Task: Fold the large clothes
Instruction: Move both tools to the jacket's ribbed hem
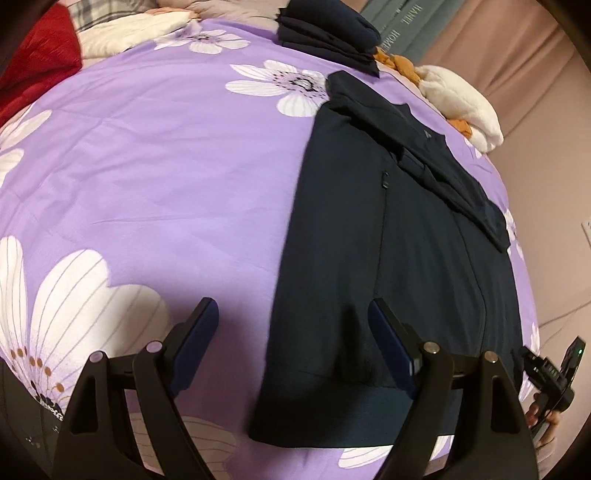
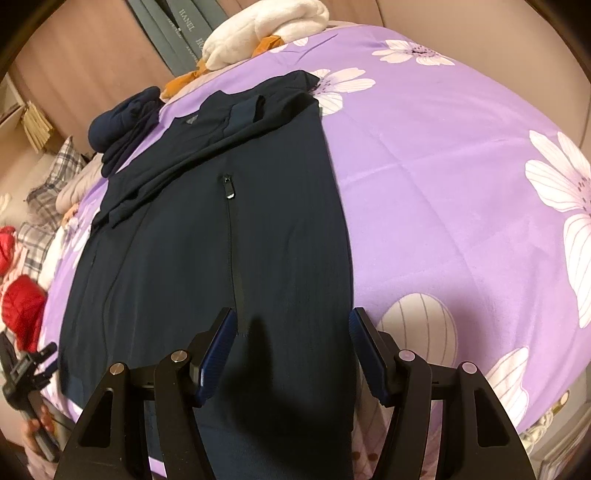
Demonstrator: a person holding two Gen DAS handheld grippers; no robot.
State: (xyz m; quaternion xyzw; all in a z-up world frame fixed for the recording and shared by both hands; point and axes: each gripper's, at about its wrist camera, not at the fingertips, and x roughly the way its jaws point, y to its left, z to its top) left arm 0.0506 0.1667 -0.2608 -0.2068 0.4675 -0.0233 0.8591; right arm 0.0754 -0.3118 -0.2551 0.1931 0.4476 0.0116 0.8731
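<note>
- A navy jacket (image 1: 388, 258) lies flat on a bed with a purple floral cover (image 1: 166, 166), its body folded into a long narrow strip.
- 1 sleeve (image 1: 454, 184) is folded slantwise across the upper part of the jacket, near the collar.
- A closed pocket zipper (image 2: 231, 192) runs lengthwise down the strip, its pull at the end nearer the collar.
- Beyond the collar, a stack of folded dark clothes (image 1: 328, 33) sits near the far edge of the bed, apart from the jacket.
- Just beside that stack lie a white fluffy bundle (image 1: 461, 103) and an orange cloth (image 1: 399, 62) tucked partly under it.
- A red garment (image 1: 33, 66) and plaid fabric sit at the far left side of the bed; no container is in view.
- The left tongs (image 1: 291, 314) hover over the jacket's hem corner, spread wide and holding nothing; 1 finger is above the purple cover, the other above the navy cloth.
- The right tongs (image 2: 291, 325) hover over the hem at the opposite side, also spread wide and empty, with the jacket's edge lying between the fingers.
- Both point forward along the jacket toward the collar, angled down at the bed.
- At the frame edge of each view, the person's other hand (image 1: 546, 417) shows wrapped around a black handle.
</note>
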